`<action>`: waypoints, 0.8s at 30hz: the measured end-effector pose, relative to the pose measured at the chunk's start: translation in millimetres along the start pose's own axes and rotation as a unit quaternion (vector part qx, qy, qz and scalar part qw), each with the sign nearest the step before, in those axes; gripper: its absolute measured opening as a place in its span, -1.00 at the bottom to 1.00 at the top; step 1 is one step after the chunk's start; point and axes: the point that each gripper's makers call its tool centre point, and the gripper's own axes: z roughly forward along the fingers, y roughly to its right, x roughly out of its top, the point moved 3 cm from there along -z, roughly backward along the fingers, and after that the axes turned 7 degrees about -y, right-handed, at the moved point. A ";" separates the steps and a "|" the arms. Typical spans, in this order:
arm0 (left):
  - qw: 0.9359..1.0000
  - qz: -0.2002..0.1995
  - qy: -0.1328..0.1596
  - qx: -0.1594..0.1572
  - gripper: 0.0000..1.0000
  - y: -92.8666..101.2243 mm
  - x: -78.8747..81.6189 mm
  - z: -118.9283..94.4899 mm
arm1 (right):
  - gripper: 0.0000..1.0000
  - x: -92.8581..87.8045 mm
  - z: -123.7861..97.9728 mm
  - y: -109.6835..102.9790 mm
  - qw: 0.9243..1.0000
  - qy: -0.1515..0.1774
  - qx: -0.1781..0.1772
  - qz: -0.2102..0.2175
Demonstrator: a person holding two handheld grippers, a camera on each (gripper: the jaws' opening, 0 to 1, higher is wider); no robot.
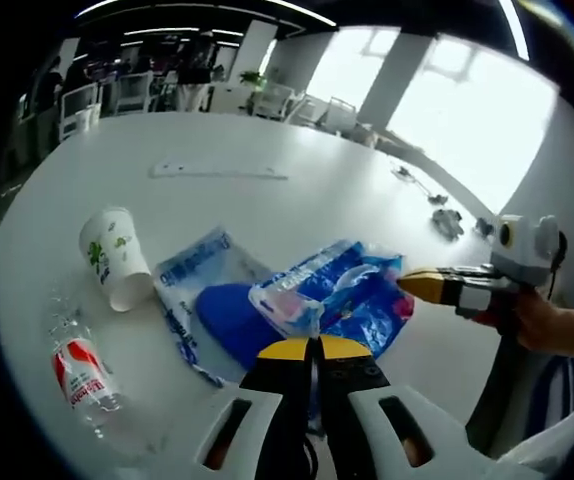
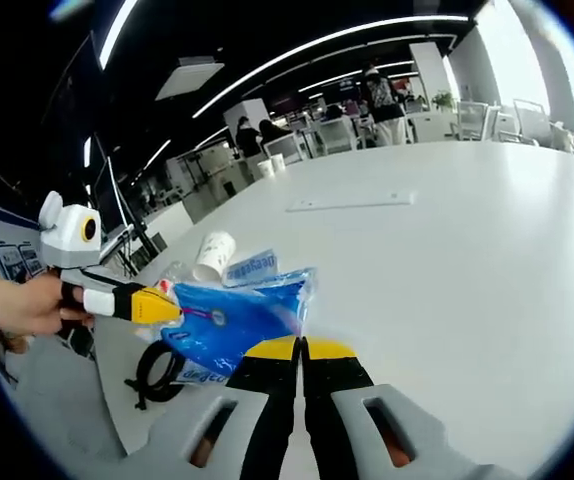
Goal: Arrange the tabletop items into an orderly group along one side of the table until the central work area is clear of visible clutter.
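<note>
- The left gripper (image 1: 316,347) has its yellow-tipped jaws pressed together, just at the near edge of a blue plastic bag (image 1: 352,290); whether the tips pinch the bag's edge cannot be told.
- In the right gripper view, the right gripper (image 2: 301,348) also has its jaws pressed together, tips touching or just short of the same bag (image 2: 229,320); a pinch cannot be confirmed.
- The bag lies crumpled on the white table (image 1: 297,200), overlapping a flat clear wrapper with blue print (image 1: 199,266).
- A paper cup (image 1: 115,255) with green leaf marks lies on its side, left of the wrapper.
- A clear plastic bottle (image 1: 85,378) with a red label lies on its side nearer the table's edge.
- A flat white strip (image 1: 217,170) rests further out, well apart from the rest.
- A black cable coil (image 2: 157,368) sits below the table edge.
</note>
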 end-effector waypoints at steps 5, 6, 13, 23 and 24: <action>1.000 0.007 0.002 -0.006 -1.00 5.1 6.9 5.0 | -1.00 2.8 -5.3 6.1 1.000 0.008 -0.009 0.004; 1.000 0.010 0.003 -0.007 -1.00 6.5 8.3 6.4 | -1.00 2.8 -6.6 7.8 1.000 0.009 -0.011 0.005; 1.000 0.025 0.003 -0.016 -1.00 16.2 15.6 13.9 | -1.00 4.2 -14.5 17.7 0.999 0.017 -0.027 0.013; 0.999 0.041 0.001 -0.025 -1.00 26.9 25.7 25.8 | -1.00 8.7 -24.8 31.4 0.998 0.029 -0.045 0.017; 0.999 0.042 0.001 -0.025 -1.00 27.6 26.0 26.4 | -1.00 8.7 -25.9 33.0 0.998 0.029 -0.047 0.017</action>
